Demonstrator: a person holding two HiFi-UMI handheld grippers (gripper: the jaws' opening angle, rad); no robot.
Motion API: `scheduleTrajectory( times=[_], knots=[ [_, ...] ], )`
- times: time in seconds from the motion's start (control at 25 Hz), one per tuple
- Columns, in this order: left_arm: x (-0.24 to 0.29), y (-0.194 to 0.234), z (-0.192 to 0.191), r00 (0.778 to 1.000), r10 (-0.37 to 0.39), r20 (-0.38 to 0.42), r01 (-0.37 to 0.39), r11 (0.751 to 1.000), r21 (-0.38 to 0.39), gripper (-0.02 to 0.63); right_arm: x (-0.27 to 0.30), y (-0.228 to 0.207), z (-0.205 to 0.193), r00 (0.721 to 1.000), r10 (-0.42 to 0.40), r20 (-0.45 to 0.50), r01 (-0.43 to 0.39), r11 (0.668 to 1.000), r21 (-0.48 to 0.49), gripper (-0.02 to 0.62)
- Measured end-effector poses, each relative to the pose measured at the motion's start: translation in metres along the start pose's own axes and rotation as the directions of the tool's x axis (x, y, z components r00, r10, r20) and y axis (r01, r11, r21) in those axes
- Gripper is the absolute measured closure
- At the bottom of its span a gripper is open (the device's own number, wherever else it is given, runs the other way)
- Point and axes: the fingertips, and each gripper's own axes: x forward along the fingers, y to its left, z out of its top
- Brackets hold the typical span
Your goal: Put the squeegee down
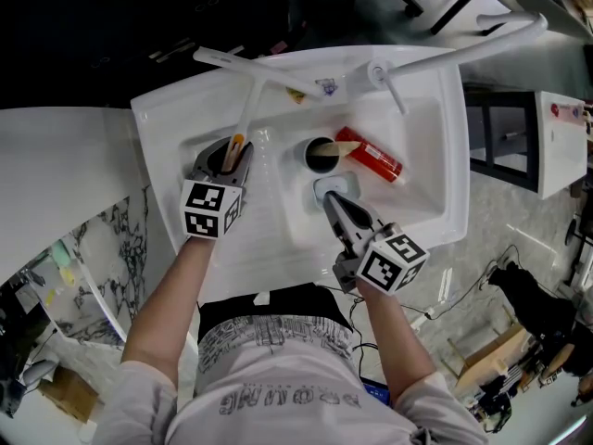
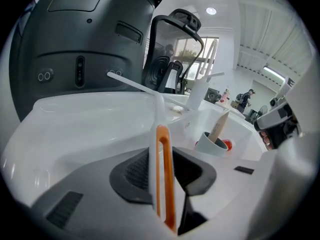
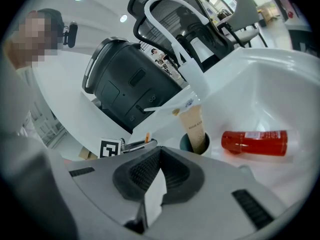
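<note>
Left tool (image 1: 233, 152) clenches the squeegee (image 1: 253, 105); right tool (image 1: 333, 200) looks shut; cup (image 2: 210, 147) holds 1 tube (image 2: 219, 126).

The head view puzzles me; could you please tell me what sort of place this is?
Probably a mock bathroom station set up in an office or lab: a white washbasin holding a cup and a red bottle, with an office chair right behind it.

Squeegee (image 1: 252, 100): white, orange-striped handle.
Your left tongs (image 1: 234, 148) grip the handle; blade crosswise by the sink's (image 1: 162, 133) far rim.
</note>
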Motion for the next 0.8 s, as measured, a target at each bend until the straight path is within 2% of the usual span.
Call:
scheduleTrajectory(
  times=[0.8],
  knots=[
    [-0.015,-0.003,0.008,1.000,-0.013,0.014,0.013,1.000,0.002,0.443,-0.003,0.019,-0.002,1.000,0.007,0.006,-0.007,1.000,-0.027,0.588]
  ],
)
